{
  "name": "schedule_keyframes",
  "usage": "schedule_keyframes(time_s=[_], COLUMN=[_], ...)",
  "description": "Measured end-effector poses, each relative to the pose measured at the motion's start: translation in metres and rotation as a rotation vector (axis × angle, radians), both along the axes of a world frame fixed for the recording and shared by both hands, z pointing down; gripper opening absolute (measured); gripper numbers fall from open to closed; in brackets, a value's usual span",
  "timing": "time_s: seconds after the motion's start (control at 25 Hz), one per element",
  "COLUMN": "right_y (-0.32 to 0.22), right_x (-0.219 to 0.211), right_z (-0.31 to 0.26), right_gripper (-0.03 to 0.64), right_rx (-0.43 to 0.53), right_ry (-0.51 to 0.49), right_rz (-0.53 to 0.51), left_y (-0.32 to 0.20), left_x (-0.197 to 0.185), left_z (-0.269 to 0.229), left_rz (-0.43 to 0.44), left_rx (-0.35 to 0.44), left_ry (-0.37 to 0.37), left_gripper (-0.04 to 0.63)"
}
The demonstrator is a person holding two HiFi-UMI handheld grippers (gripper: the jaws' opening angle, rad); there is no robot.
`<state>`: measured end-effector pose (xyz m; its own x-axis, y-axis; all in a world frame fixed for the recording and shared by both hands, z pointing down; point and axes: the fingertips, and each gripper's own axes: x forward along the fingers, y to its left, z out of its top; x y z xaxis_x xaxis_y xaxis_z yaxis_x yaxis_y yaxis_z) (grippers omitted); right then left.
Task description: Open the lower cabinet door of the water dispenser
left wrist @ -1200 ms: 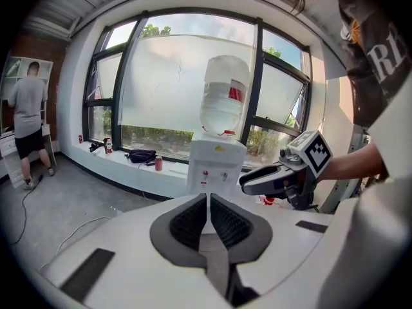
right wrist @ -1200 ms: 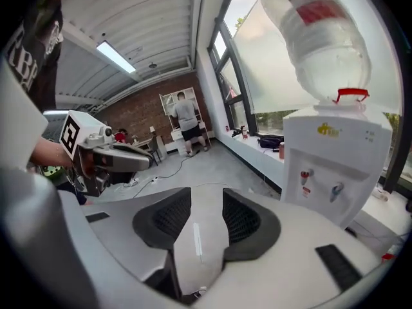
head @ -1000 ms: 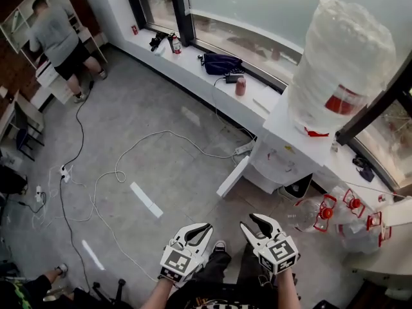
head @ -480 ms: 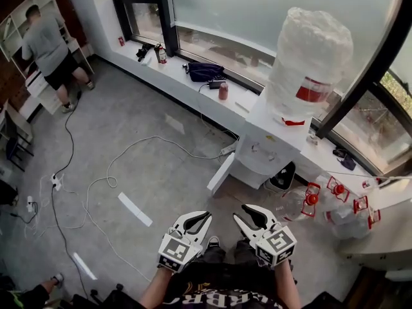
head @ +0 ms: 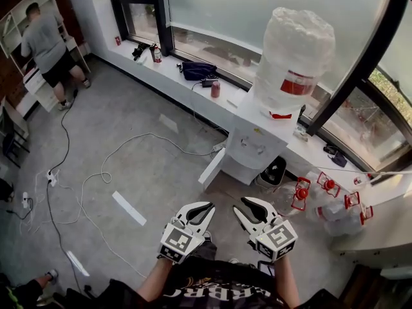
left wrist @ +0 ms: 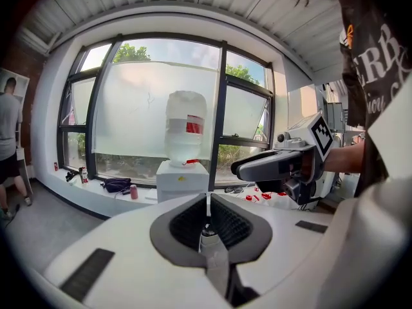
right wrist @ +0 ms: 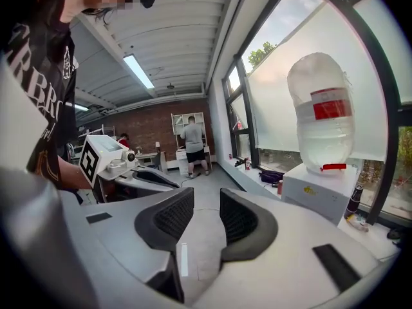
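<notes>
The white water dispenser [head: 256, 145] stands by the window ledge with a large wrapped bottle [head: 293, 53] on top. A white panel [head: 211, 168], which looks like its lower door, stands swung out at its lower left. Both grippers hover well short of it, near my body. My left gripper [head: 203, 211] is shut with nothing between its pads [left wrist: 207, 201]. My right gripper [head: 243, 206] is open; its jaws have just been closing, and only floor shows in the gap [right wrist: 206, 206]. The dispenser [left wrist: 182, 179] lies straight ahead in the left gripper view, and to the right [right wrist: 318, 195] in the right gripper view.
White cables [head: 129, 153] trail over the grey floor. Several empty bottles with red caps [head: 322, 195] lie right of the dispenser, and a black bin [head: 273, 172] stands beside it. A dark bag [head: 196, 69] and a can [head: 215, 87] sit on the ledge. A person [head: 42, 40] stands at far-left shelves.
The head view has swung, so the dispenser sits further left and higher in the picture. Both grippers have risen slightly towards it. The right jaws' gap has narrowed a little.
</notes>
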<state>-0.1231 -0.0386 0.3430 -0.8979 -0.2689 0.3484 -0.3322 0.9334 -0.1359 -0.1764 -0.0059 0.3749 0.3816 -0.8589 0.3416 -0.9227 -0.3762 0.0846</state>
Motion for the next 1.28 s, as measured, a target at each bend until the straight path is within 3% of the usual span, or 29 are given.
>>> schedule_keyframes(time_s=[0.32, 0.8, 1.28], right_y=[0.024, 0.091, 0.144], right_x=[0.066, 0.145, 0.195], right_z=[-0.013, -0.016, -0.021], right_gripper=[0.095, 0.028, 0.010], right_rx=[0.011, 0.040, 0.072], right_ry=[-0.031, -0.087, -0.126], right_rz=[-0.039, -0.141, -0.182], left_y=[0.014, 0.089, 0.142], left_x=[0.069, 0.151, 0.215], left_z=[-0.027, -0.044, -0.054], left_rz=[-0.050, -0.171, -0.181], left_rx=[0.037, 0.044, 0.076], left_ry=[0.014, 0.006, -0.024], left_gripper=[0.028, 0.028, 0.028])
